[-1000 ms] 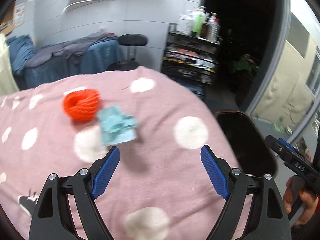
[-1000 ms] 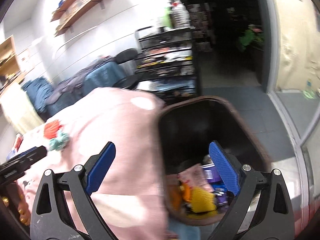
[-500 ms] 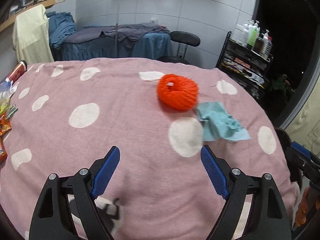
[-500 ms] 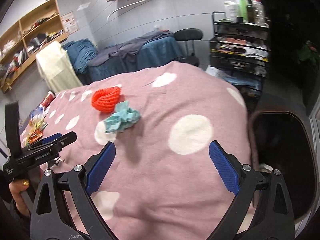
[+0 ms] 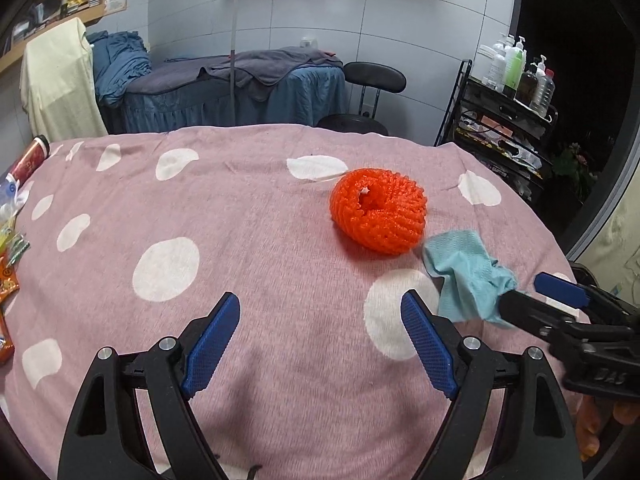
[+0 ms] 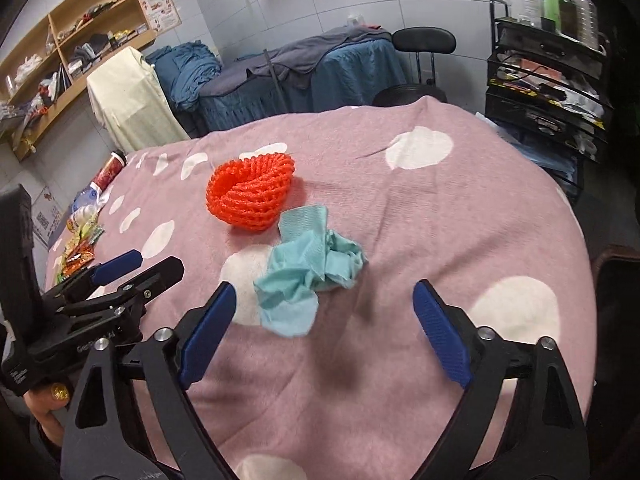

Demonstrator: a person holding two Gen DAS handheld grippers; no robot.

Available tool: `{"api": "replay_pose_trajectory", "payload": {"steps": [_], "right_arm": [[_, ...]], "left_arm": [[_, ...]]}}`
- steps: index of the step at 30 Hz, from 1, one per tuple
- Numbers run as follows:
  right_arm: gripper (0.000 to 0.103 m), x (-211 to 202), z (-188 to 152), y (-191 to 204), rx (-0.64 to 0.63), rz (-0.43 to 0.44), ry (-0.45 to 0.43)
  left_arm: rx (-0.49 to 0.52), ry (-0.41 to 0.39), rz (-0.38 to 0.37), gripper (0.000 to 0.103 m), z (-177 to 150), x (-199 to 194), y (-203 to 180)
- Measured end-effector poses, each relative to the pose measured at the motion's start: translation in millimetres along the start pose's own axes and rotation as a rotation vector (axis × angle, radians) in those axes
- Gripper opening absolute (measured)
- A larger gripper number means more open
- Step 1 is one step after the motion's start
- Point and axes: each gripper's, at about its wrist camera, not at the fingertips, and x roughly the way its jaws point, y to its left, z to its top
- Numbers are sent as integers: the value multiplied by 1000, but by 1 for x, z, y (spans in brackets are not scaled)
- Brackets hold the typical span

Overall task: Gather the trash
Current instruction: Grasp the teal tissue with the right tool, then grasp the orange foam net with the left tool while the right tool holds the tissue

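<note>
Two pieces of trash lie on our pink dotted blanket (image 6: pixel 400 208): an orange foam net (image 6: pixel 250 192) at centre frame and a crumpled teal tissue (image 6: pixel 310 272) just below it, touching it. We hold our right gripper (image 6: pixel 324 338) wide apart, lined up on the tissue, likely our next pick. Our left gripper (image 5: pixel 320 344) hangs equally wide over bare blanket, empty, at lower centre of its view.

The right tool (image 5: pixel 536 300) covers the teal tissue's (image 5: pixel 468 276) far corner; left-edge snack packets (image 5: pixel 6 280) are cropped.
</note>
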Motion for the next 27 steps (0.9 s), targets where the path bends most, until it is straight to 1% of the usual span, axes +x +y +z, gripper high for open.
{"api": "replay_pose_trajectory", "payload": {"steps": [1,2,3,4,5,7,9,10,14,17,20,23,24,26,27], "right_arm": [[79,4,1,0,-2,-1,9],[73,13,3,1,-5,2,30],[62,17,4,1,-6,7,39],[55,21,3,1,-8,15,53],[42,23,2,0,-8,19,60],[36,22,0,-3,2,28,53],[26,16,0,-11,32,57,35],[23,15,0,-12,39,58,28],[19,-1,-5,-17,46,18,-30],[18,-12,-8,-24,69,-2,-59],[18,-24,-10,-32,89,-31,-90],[18,-34,-14,-41,105,-40,-111],[18,-36,-15,-44,113,-41,-115],[18,-40,-18,-50,132,-39,-121],[18,-43,-20,-53,139,-38,-123]], "left_arm": [[2,3,-1,81,1,2,-1],[4,5,-2,81,2,4,-1],[7,6,-1,81,2,6,-2],[11,8,0,81,3,7,-3],[17,10,1,81,4,9,-4],[30,12,3,81,6,13,-7],[38,16,-5,81,9,17,-11],[39,17,-11,81,10,18,-12],[63,3,-17,81,19,23,-22],[81,0,-18,81,27,30,-31],[77,11,-34,81,35,40,-38],[78,30,-53,81,43,52,-46],[87,35,-48,80,44,56,-51],[114,39,-23,73,45,63,-58],[129,38,0,64,45,66,-62]]}}
